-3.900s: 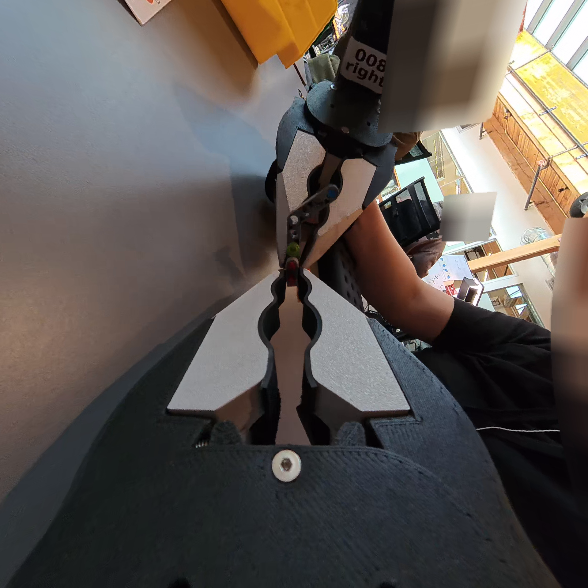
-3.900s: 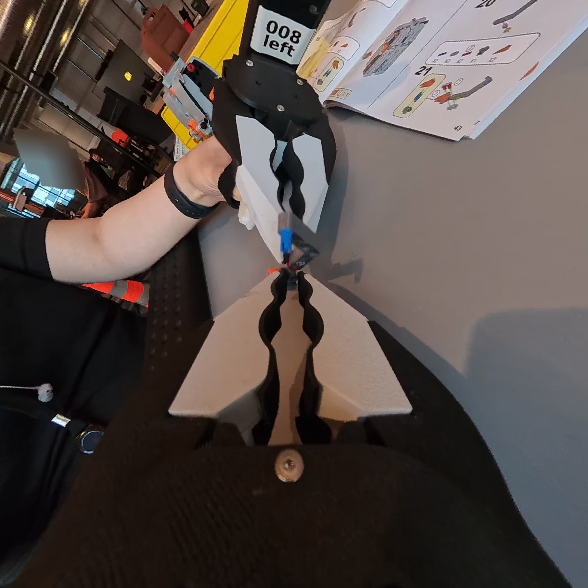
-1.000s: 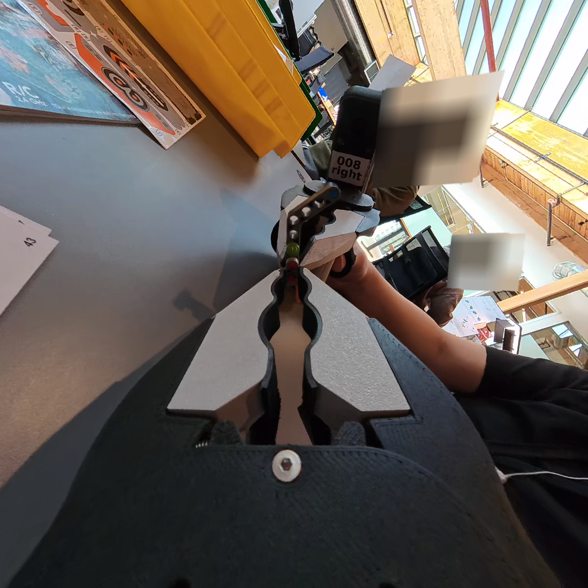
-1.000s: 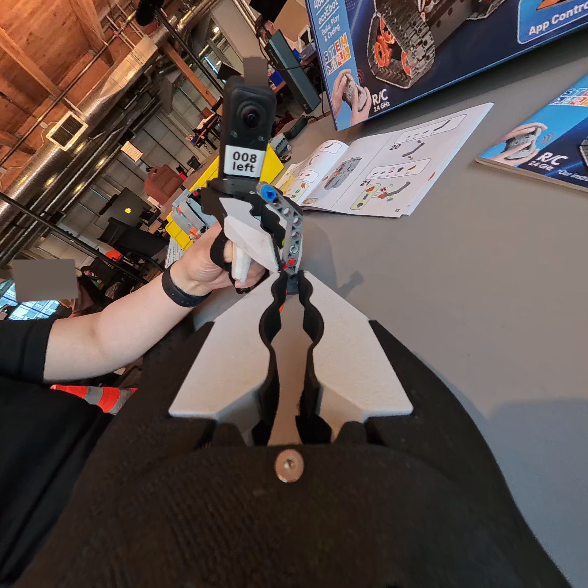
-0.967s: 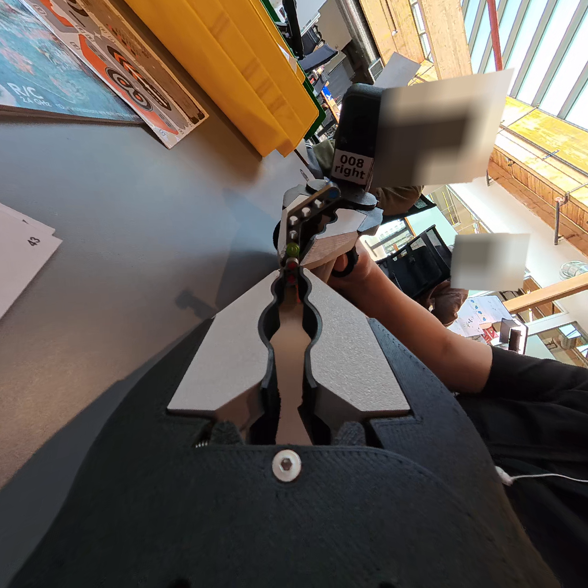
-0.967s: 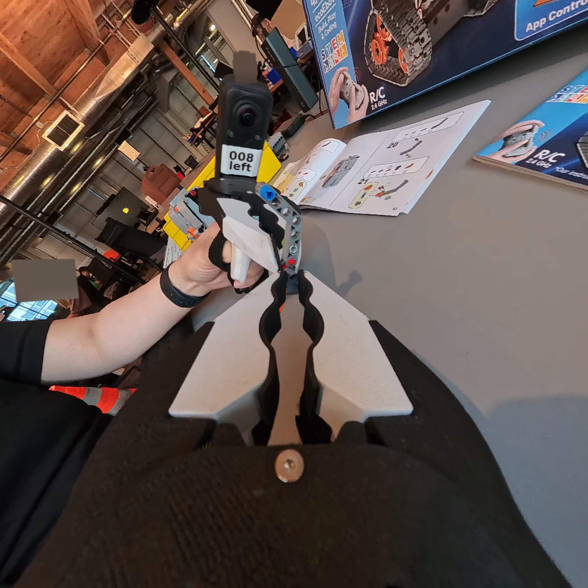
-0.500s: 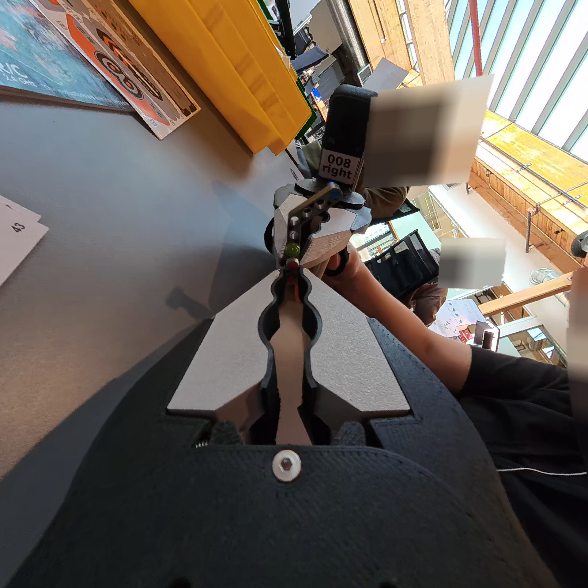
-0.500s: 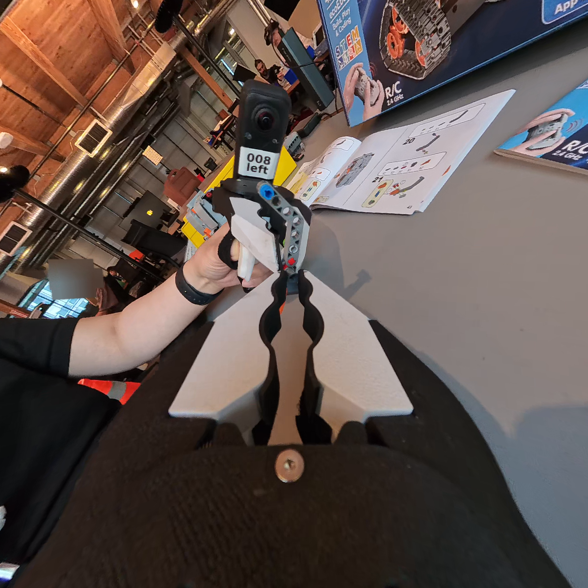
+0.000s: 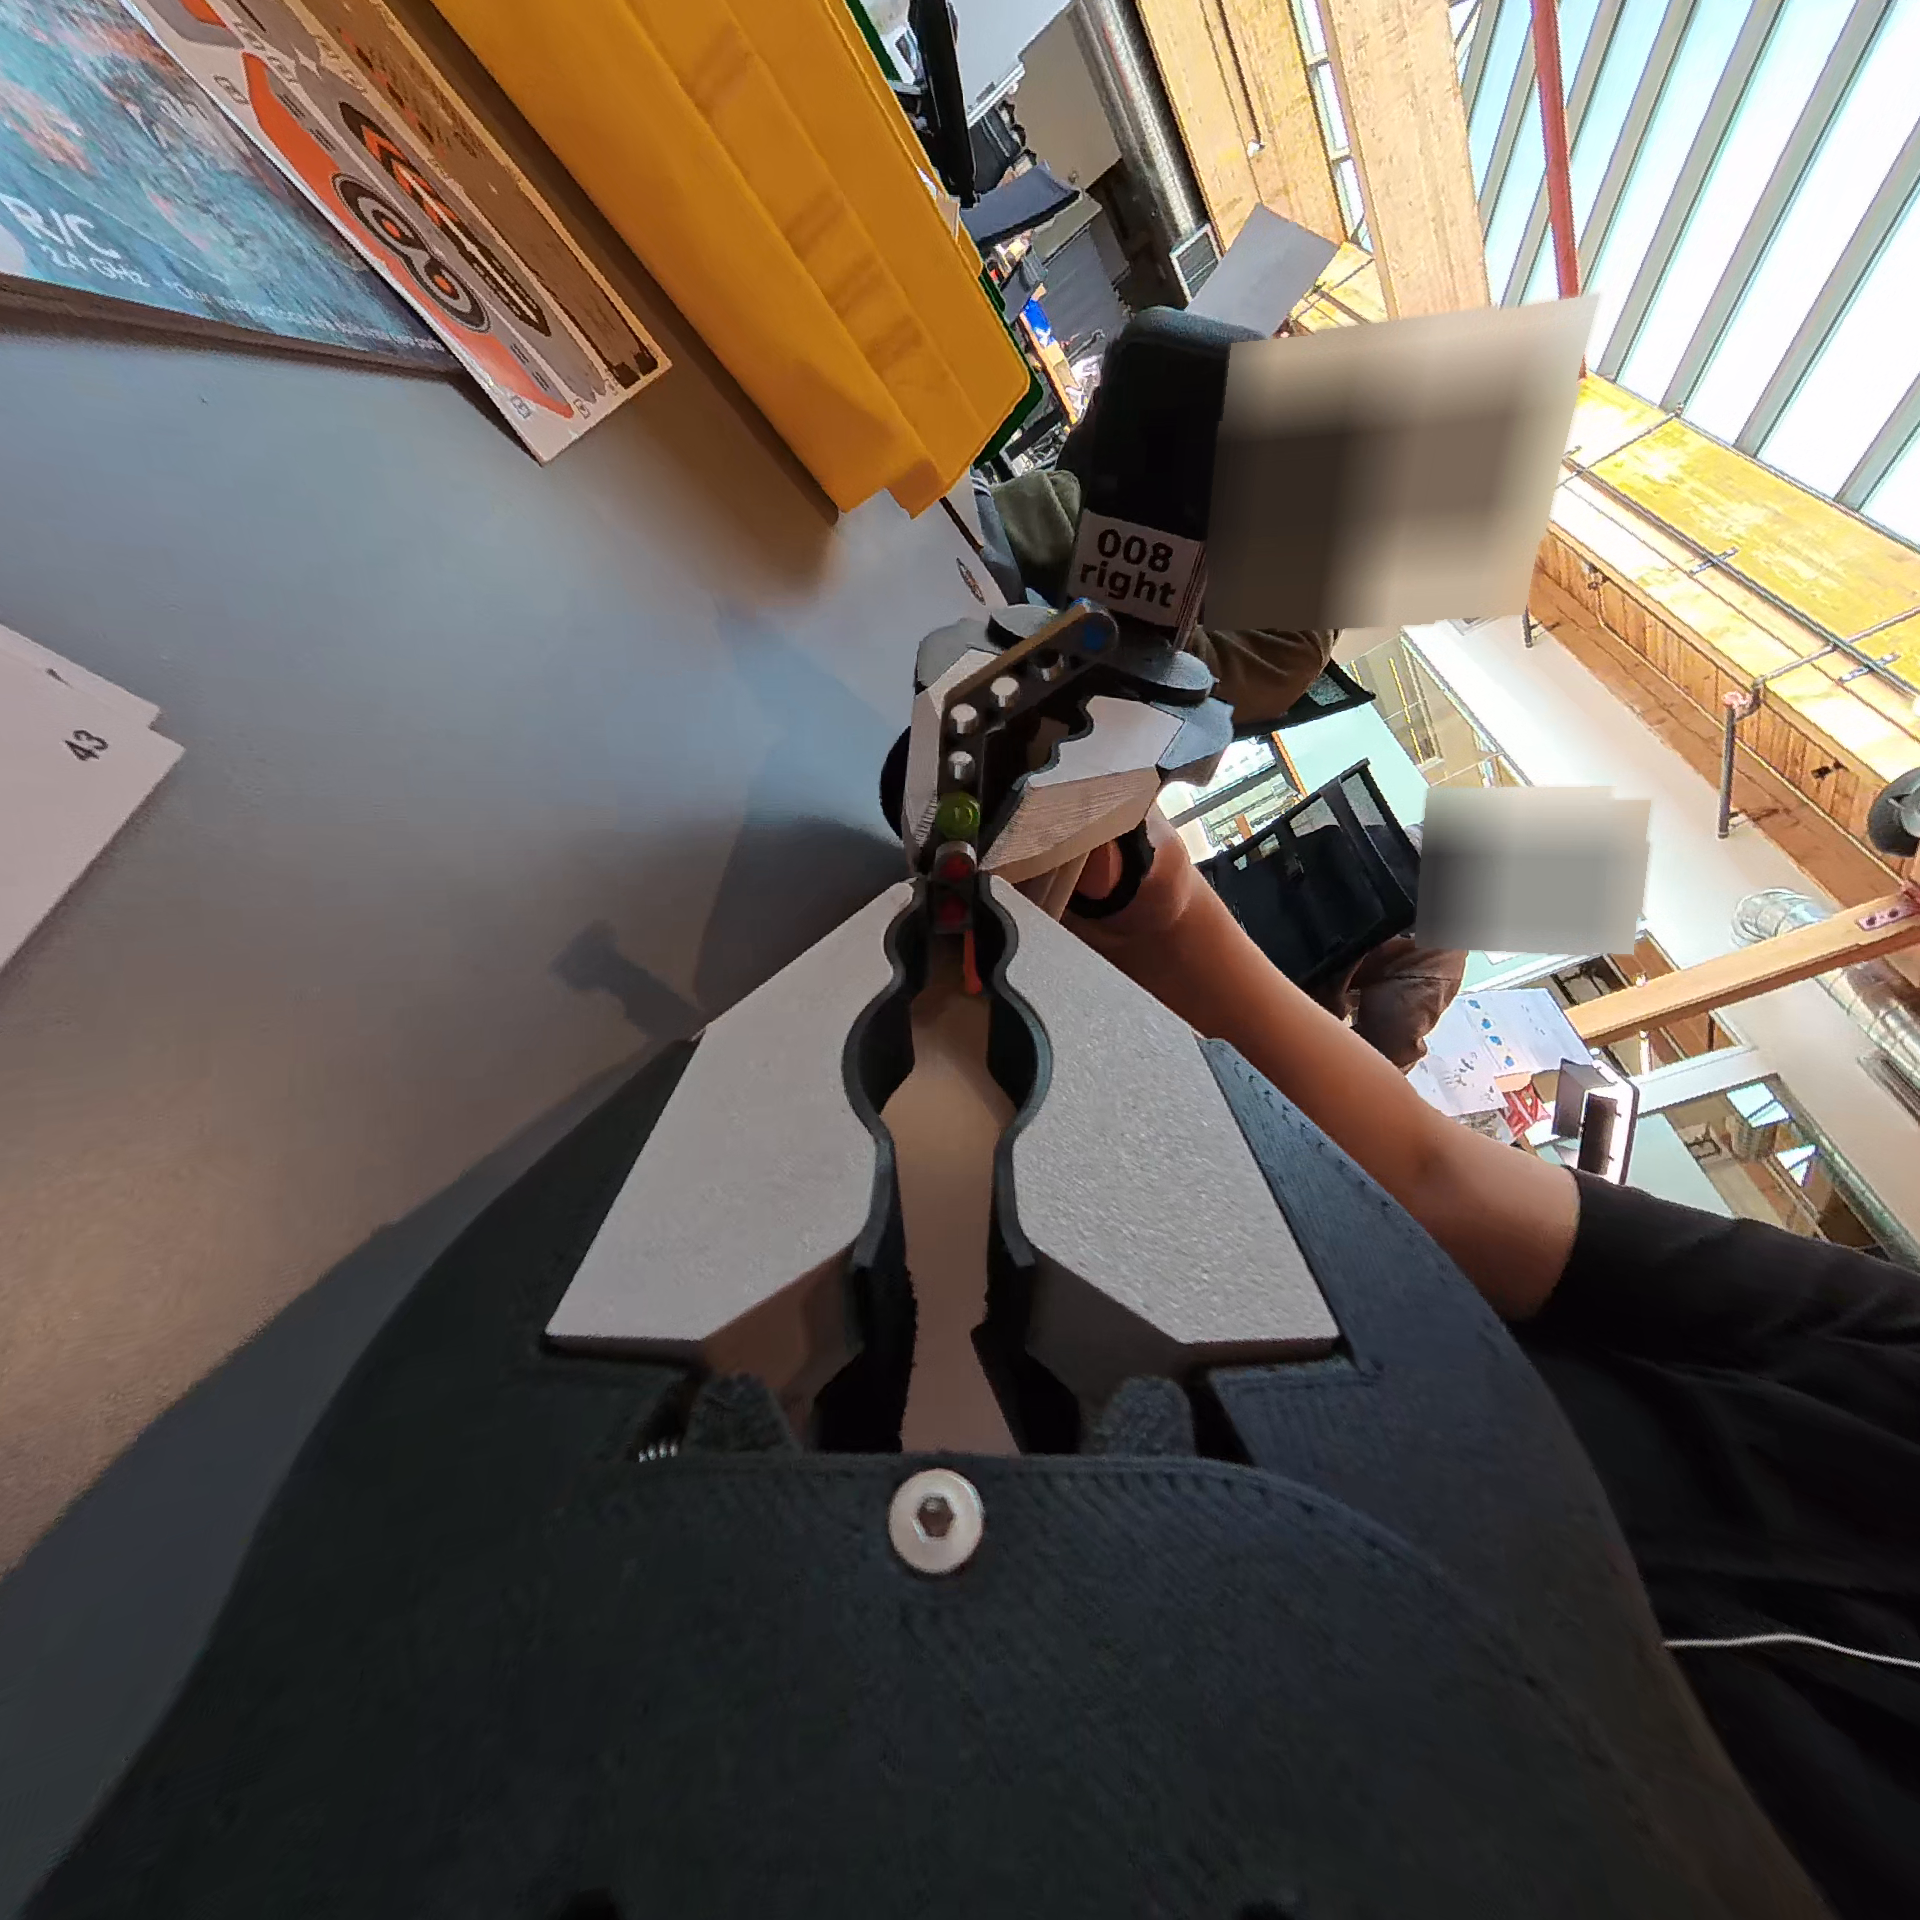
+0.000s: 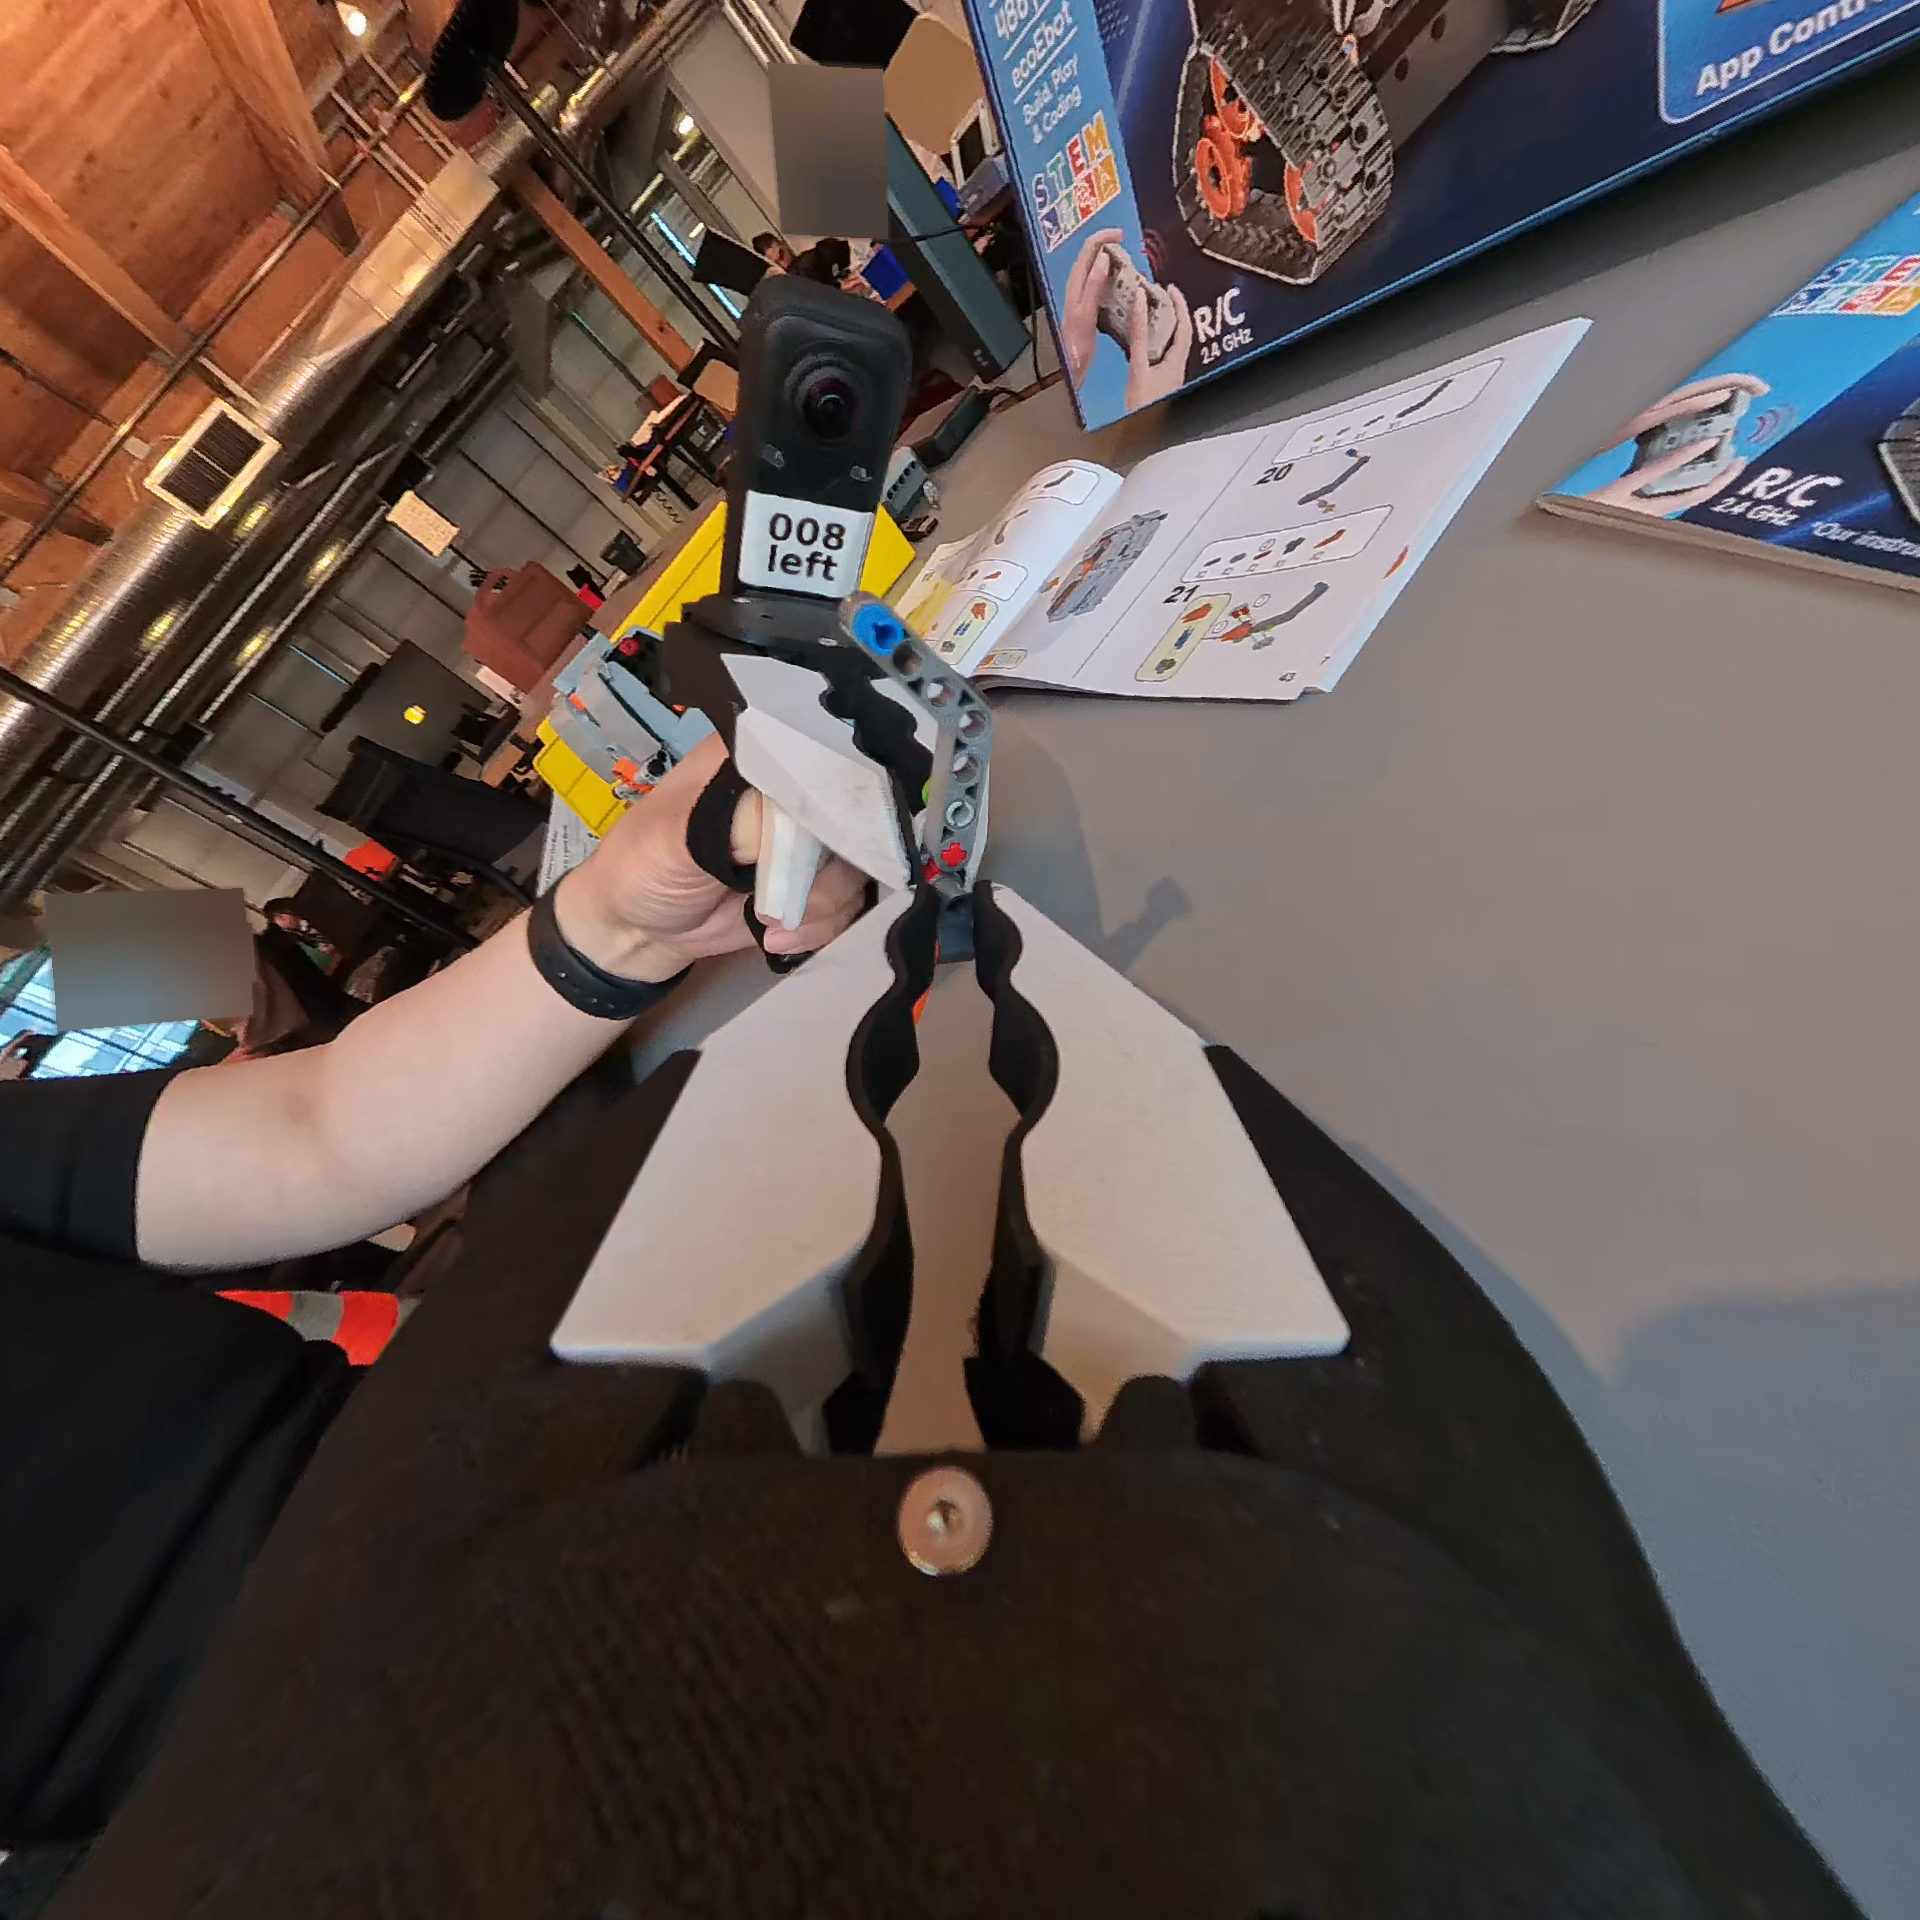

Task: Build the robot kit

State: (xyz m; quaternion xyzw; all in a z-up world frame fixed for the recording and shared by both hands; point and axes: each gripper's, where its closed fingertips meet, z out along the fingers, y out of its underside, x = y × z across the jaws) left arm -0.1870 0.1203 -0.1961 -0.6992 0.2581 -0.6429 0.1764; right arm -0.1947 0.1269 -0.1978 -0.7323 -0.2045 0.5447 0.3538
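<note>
Two grippers meet tip to tip above the grey table [image 10: 1507,935], both clamped on one bent grey beam [image 9: 971,743] with a blue pin at its top end. Left gripper [image 9: 951,904] pinches the beam's lower end by its red pins; right gripper [image 10: 951,914] pinches the same end from the opposite side. Booklet [image 10: 1226,582], boxes [image 10: 1455,177] and yellow bin [image 9: 748,208] lie beyond.
</note>
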